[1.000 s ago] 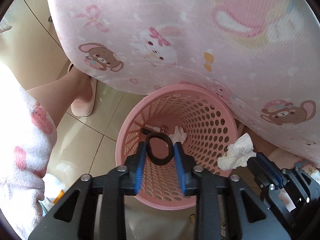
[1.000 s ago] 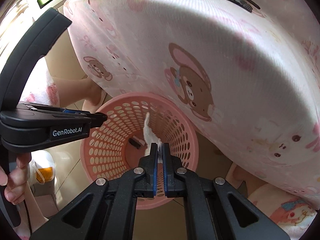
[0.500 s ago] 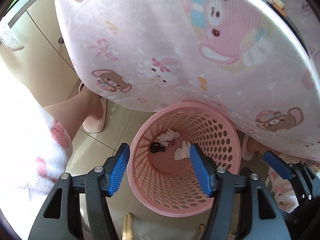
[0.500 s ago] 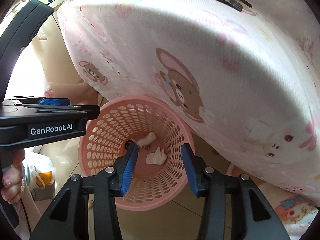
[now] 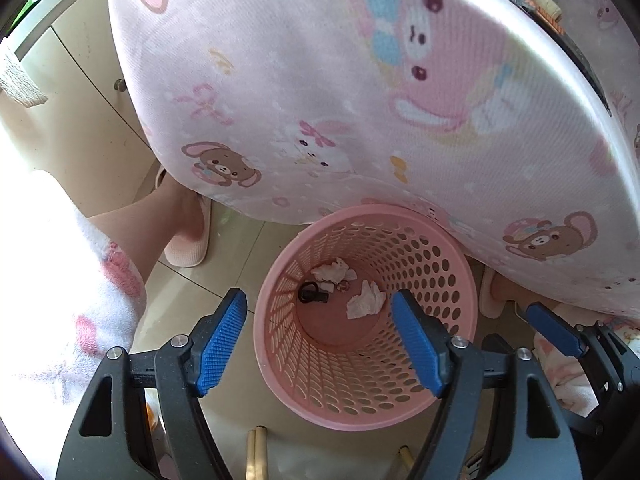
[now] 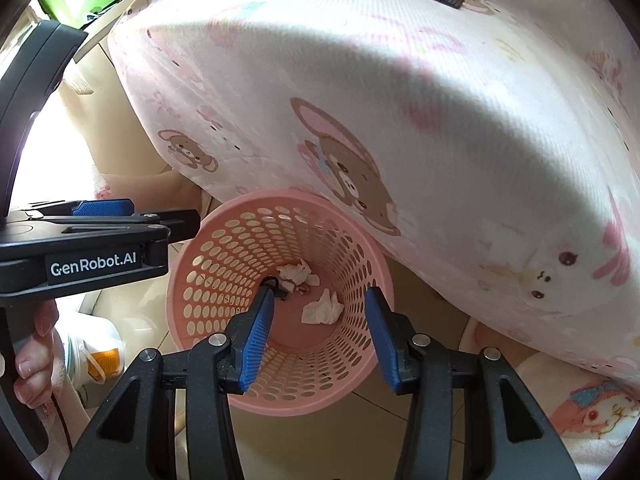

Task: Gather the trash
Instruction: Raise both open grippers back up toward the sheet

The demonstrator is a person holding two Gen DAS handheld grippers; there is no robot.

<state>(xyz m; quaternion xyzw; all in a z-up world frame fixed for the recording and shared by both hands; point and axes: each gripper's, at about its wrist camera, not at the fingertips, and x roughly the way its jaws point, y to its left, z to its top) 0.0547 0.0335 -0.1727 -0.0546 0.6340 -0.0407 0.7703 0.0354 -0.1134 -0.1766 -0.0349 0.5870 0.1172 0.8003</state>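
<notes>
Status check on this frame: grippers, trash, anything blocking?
Left gripper open, empty, above pink basket. Right gripper open, empty, same spot. Two crumpled tissues and black hair tie on the basket floor. Pink cartoon cloth overhangs the far rim; opening unblocked.

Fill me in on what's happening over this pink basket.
A person holds a gripper in each hand above the pink basket on the floor beside the cartoon-print bed. The left gripper and right gripper are open and empty. Two crumpled tissues and a black hair tie lie in the basket's bottom.
</notes>
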